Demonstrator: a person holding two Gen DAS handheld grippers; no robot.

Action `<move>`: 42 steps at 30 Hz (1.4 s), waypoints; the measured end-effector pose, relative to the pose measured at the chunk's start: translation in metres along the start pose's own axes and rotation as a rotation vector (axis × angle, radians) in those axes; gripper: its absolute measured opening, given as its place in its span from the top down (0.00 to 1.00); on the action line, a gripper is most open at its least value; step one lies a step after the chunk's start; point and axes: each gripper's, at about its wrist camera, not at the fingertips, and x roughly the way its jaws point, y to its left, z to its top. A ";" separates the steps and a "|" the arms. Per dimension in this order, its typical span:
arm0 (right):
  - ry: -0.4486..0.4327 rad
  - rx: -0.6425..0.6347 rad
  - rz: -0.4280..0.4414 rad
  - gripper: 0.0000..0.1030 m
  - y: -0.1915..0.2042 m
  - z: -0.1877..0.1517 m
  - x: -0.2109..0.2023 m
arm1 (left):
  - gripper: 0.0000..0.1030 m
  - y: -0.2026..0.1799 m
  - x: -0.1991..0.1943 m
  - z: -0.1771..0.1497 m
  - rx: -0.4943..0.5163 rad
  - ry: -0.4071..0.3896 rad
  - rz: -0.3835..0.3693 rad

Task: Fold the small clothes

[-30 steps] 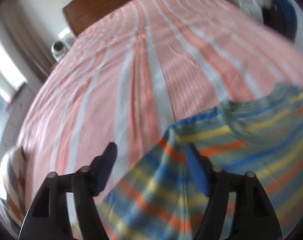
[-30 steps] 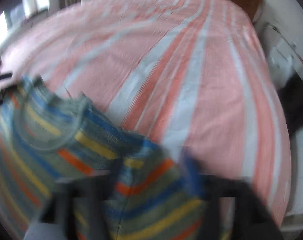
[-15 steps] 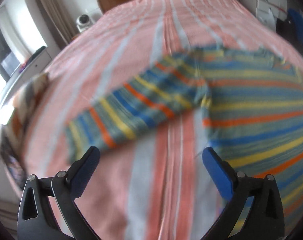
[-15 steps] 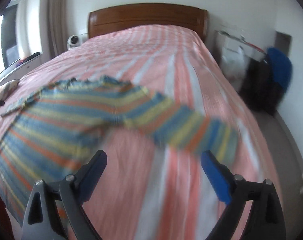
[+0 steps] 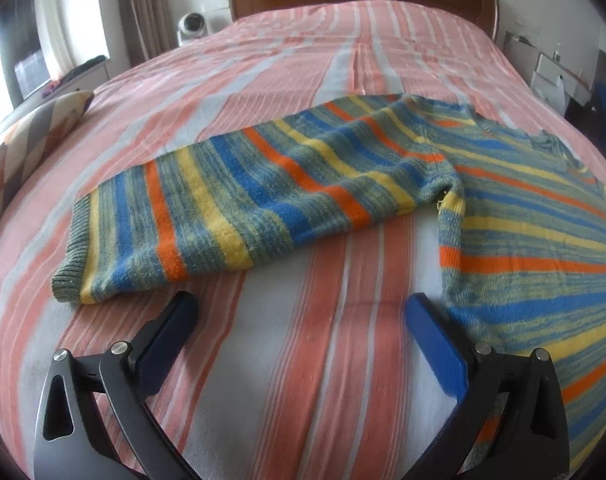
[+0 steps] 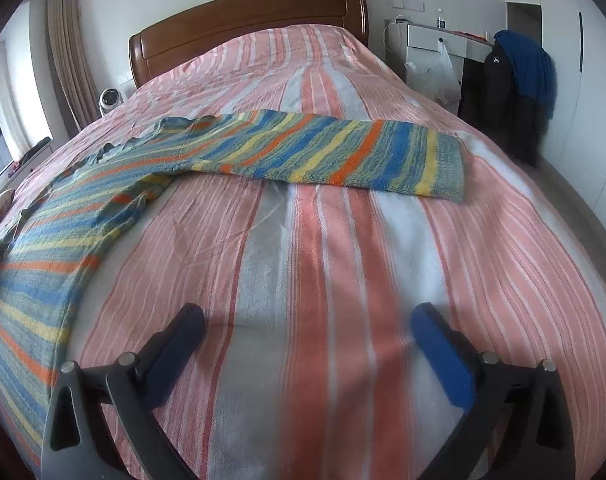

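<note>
We have the striped sweater (image 5: 383, 184) spread flat on the striped bedspread (image 5: 311, 360), body in the middle, one sleeve (image 5: 239, 216) reaching out to our left side, the other sleeve (image 6: 343, 156) out to our right. Judged step: start the fold by bringing each sleeve across the body. To do it well we take each sleeve at the ribbed cuff (image 5: 73, 256), pinch both knit layers without snagging the cover beneath, and lay it over straight so the stripes line up. Left gripper (image 5: 299, 316) hangs low over bare cover, just short of its sleeve, fingers spread wide and empty, the right-hand pad near the sweater's side edge. Right gripper (image 6: 307, 324) sits further back from its sleeve, over bare cover, likewise spread wide with nothing between the pads; its cuff (image 6: 447, 168) is well ahead.
</note>
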 end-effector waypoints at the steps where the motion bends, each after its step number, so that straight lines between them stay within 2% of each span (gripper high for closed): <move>1: -0.001 0.000 0.001 0.01 0.001 0.000 0.000 | 0.00 0.000 0.000 0.000 0.000 0.000 0.000; 42: -0.020 0.003 0.016 0.00 -0.001 -0.008 -0.003 | 0.00 0.000 0.000 0.000 -0.001 0.000 0.000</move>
